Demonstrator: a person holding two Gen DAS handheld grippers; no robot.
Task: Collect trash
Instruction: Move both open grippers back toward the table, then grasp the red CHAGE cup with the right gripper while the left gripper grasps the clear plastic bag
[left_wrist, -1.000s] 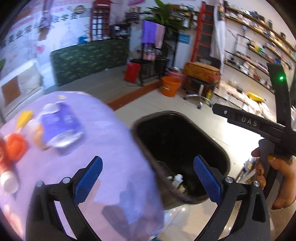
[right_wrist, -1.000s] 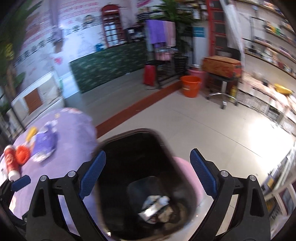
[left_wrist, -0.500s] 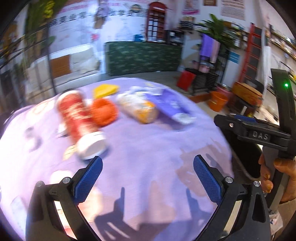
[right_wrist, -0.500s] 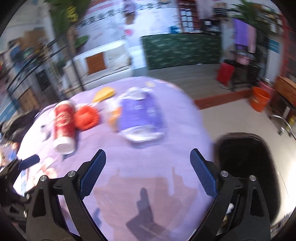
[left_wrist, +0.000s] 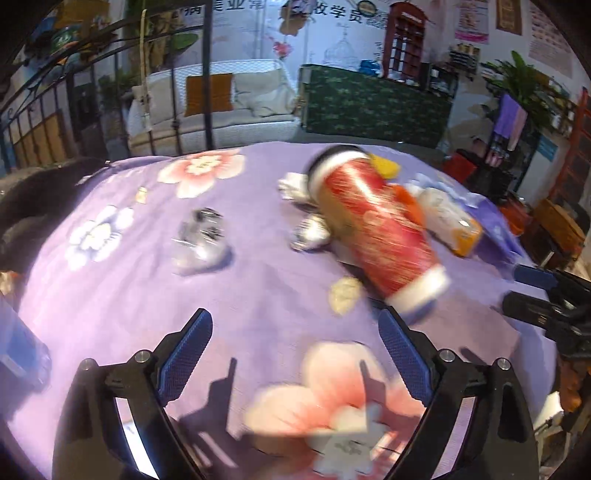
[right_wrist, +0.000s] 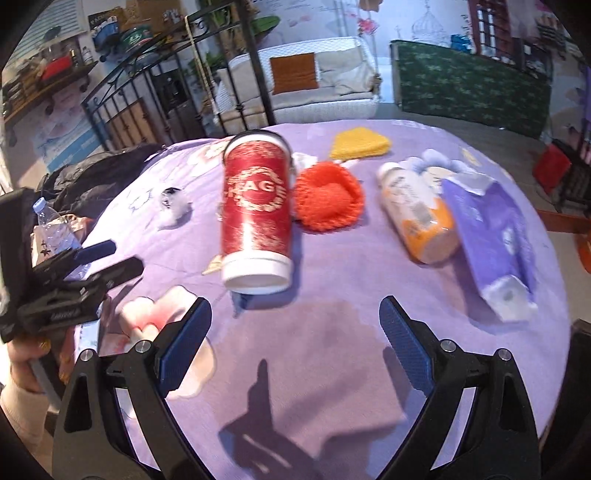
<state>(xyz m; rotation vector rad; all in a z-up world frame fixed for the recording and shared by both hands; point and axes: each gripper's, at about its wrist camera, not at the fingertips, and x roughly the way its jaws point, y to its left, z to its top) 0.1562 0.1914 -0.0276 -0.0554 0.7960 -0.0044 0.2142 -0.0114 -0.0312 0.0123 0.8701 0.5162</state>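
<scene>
A red paper cup (right_wrist: 256, 214) lies on its side on the purple flowered tablecloth (right_wrist: 332, 350); it also shows in the left wrist view (left_wrist: 376, 229). A crumpled clear wrapper (left_wrist: 201, 236) and a foil scrap (left_wrist: 310, 232) lie near it. A small tan scrap (left_wrist: 343, 293) lies just ahead of my left gripper (left_wrist: 295, 354), which is open and empty. My right gripper (right_wrist: 295, 339) is open and empty, just short of the cup's mouth. The left gripper also shows at the left of the right wrist view (right_wrist: 88, 264).
An orange knitted piece (right_wrist: 328, 203), a yellow sponge (right_wrist: 360, 144), an orange-white bottle (right_wrist: 417, 214) and a purple tissue pack (right_wrist: 495, 243) lie on the cloth. A water bottle (right_wrist: 55, 229) and dark clothing (right_wrist: 99, 173) sit at the left edge.
Both grippers have swung left from the black bin, over the table, and now face the red cup and wrappers. Both stay open and empty.
</scene>
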